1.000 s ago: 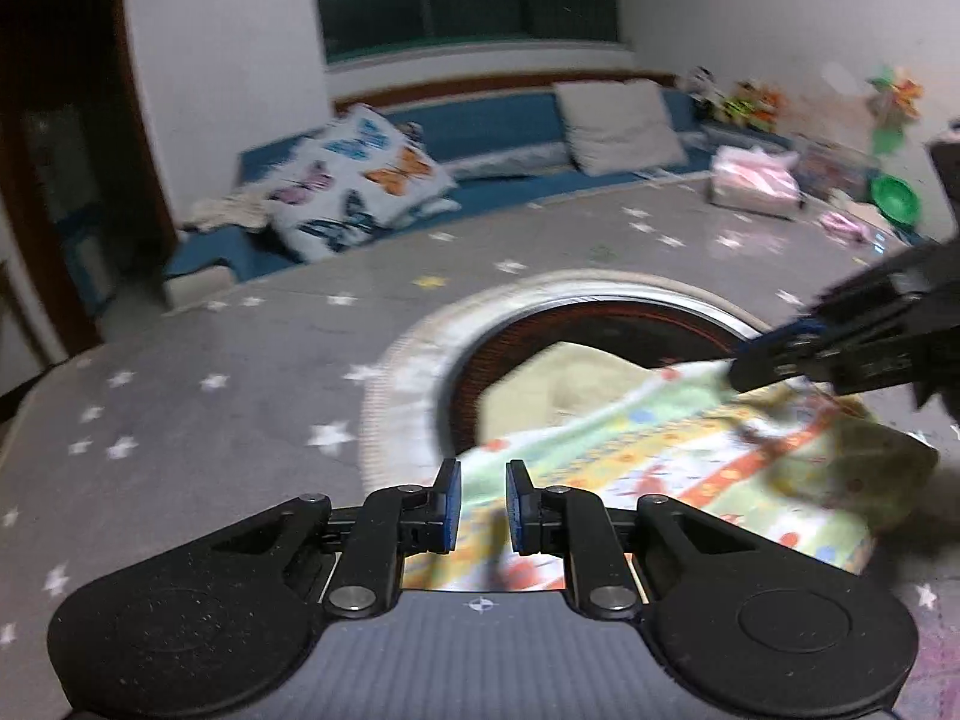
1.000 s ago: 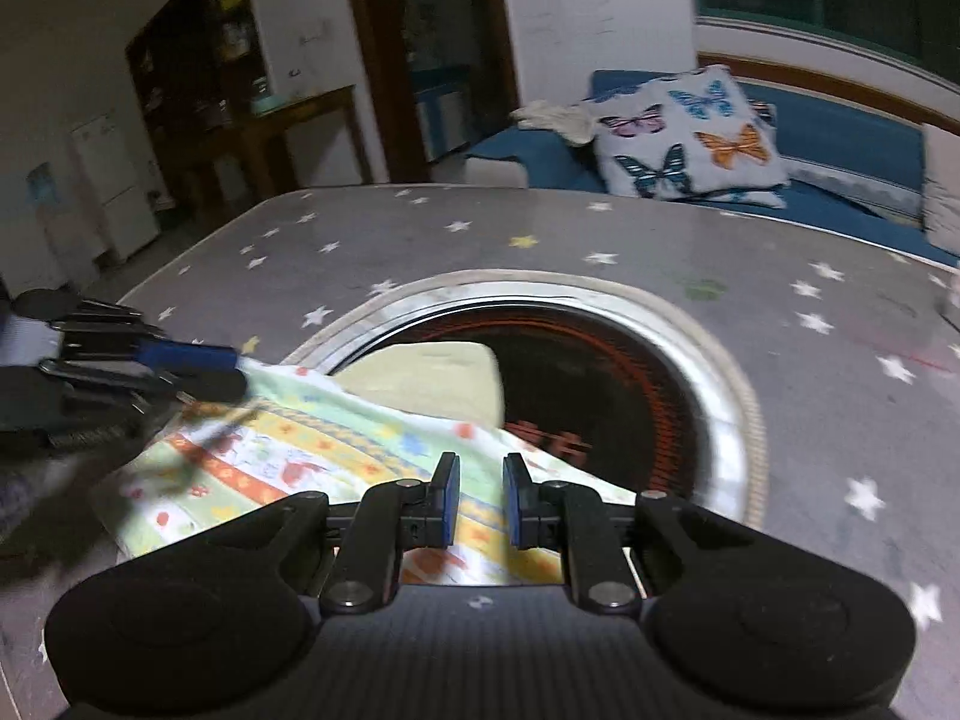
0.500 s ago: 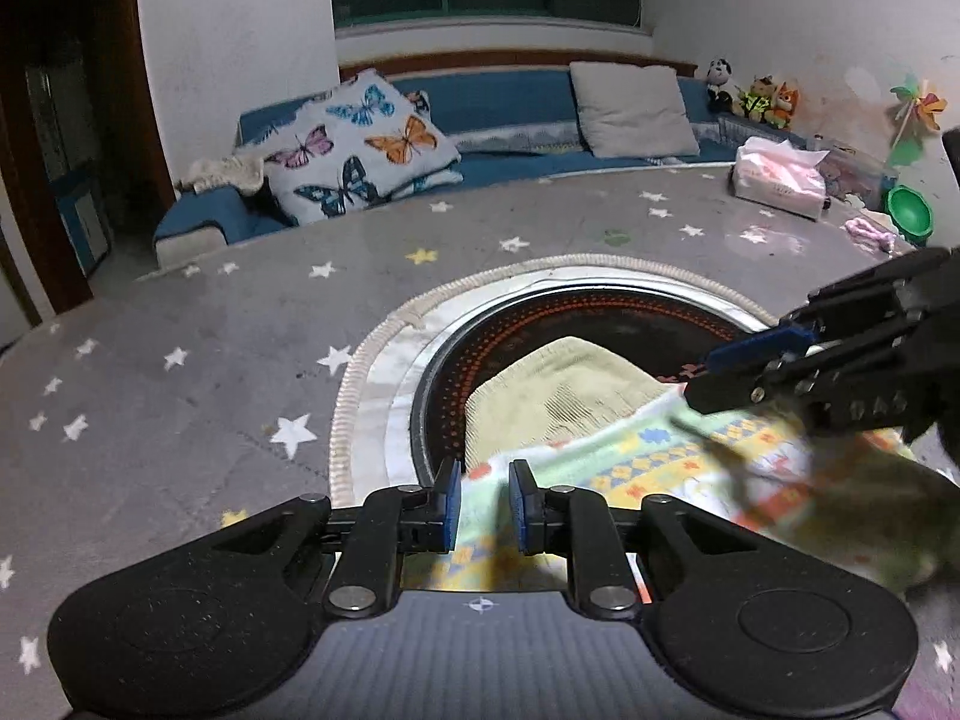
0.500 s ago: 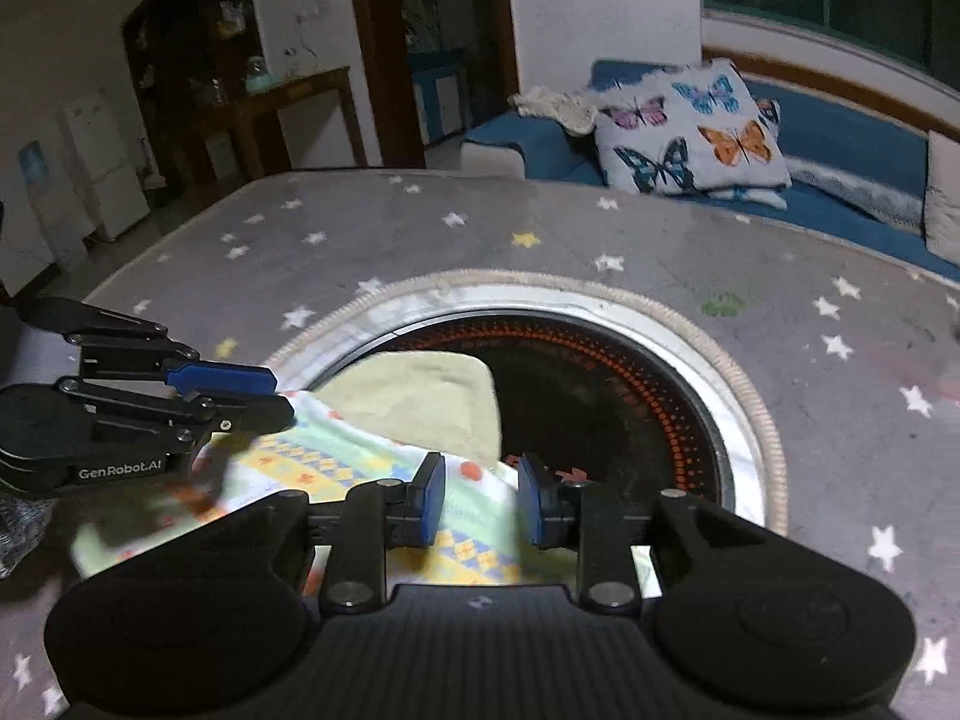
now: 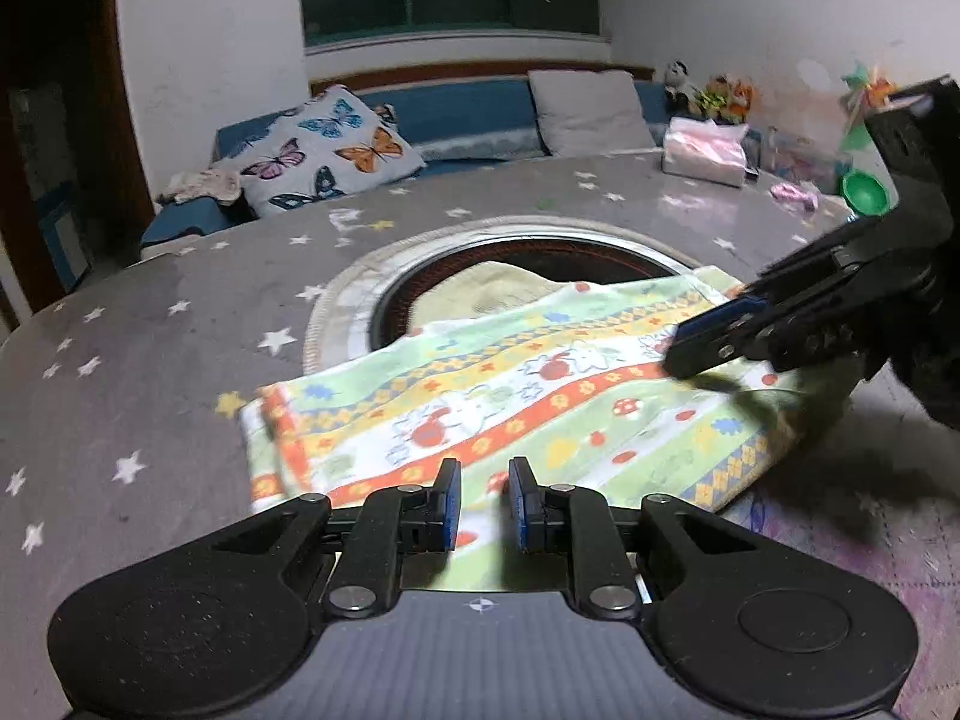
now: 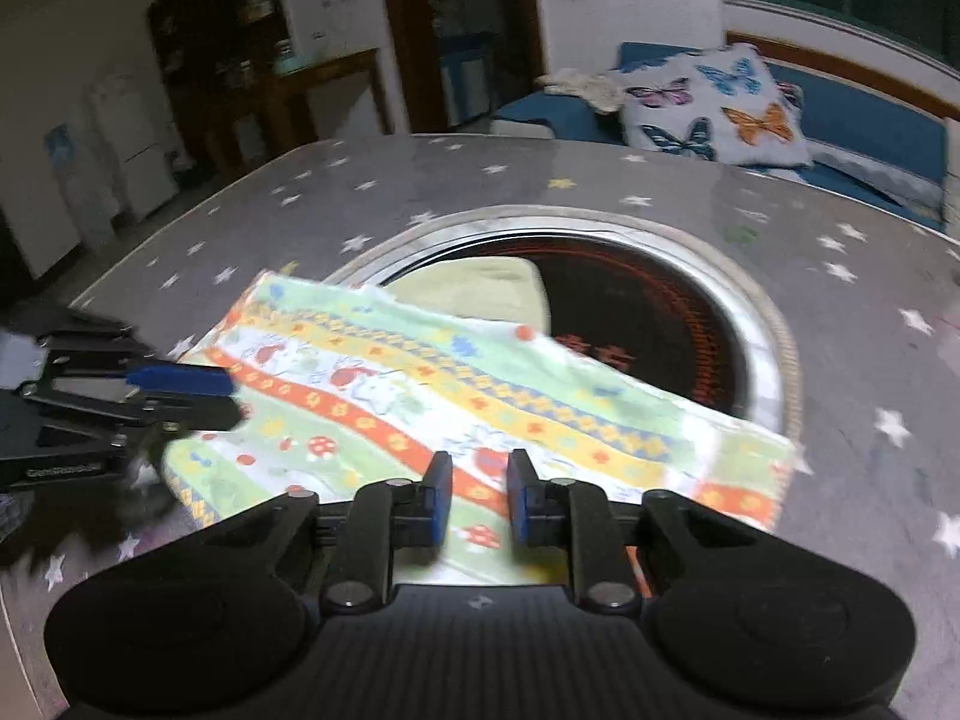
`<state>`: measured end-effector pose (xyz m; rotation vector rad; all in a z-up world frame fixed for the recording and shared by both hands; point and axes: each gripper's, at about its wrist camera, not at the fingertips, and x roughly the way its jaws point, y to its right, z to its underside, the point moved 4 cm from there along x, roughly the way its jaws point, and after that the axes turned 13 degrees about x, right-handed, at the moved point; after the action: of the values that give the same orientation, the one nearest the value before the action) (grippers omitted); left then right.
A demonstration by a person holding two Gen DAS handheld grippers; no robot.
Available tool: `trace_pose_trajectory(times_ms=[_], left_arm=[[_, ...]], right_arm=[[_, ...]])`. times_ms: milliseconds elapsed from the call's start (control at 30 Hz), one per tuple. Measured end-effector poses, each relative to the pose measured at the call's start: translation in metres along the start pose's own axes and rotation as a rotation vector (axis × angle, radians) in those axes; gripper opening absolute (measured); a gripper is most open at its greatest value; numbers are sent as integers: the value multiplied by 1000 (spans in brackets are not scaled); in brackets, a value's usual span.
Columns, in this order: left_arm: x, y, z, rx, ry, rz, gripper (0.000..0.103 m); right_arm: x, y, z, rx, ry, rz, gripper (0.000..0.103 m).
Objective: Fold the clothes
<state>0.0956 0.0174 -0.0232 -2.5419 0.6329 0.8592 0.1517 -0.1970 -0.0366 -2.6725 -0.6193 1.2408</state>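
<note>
A colourful patterned cloth (image 5: 528,396) with orange, yellow and green stripes lies folded flat on the grey star-print table, partly over a round burner recess (image 5: 528,258); it also shows in the right wrist view (image 6: 456,402). A pale yellow cloth (image 5: 486,294) lies in the recess behind it. My left gripper (image 5: 485,504) is open, its fingers just above the cloth's near edge. My right gripper (image 6: 479,504) is open too, over the cloth's opposite edge. Each gripper shows in the other's view, the right one (image 5: 714,342) and the left one (image 6: 186,390), both empty.
The grey table (image 5: 150,360) carries a pink tissue pack (image 5: 708,150), a green bowl (image 5: 864,192) and small toys at its far right. A blue sofa with a butterfly cushion (image 5: 324,150) stands behind. A wooden side table and door (image 6: 432,30) are beyond the left edge.
Both grippers have let go of the patterned cloth and pulled back. The cloth has been laid flat, folded over, and both pairs of fingers have opened wider.
</note>
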Motion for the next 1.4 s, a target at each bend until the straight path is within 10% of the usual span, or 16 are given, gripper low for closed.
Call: trace_pose_trajectory(times_ms=[733,1400], left_arm=[[-29,-13,20,-21,0,-76,20],[14,93,-30,187,78,108,20]], right_arm=[[-66,-7,41,-140,74,39,21],[-76,-8,71,-159,-7,18,21]])
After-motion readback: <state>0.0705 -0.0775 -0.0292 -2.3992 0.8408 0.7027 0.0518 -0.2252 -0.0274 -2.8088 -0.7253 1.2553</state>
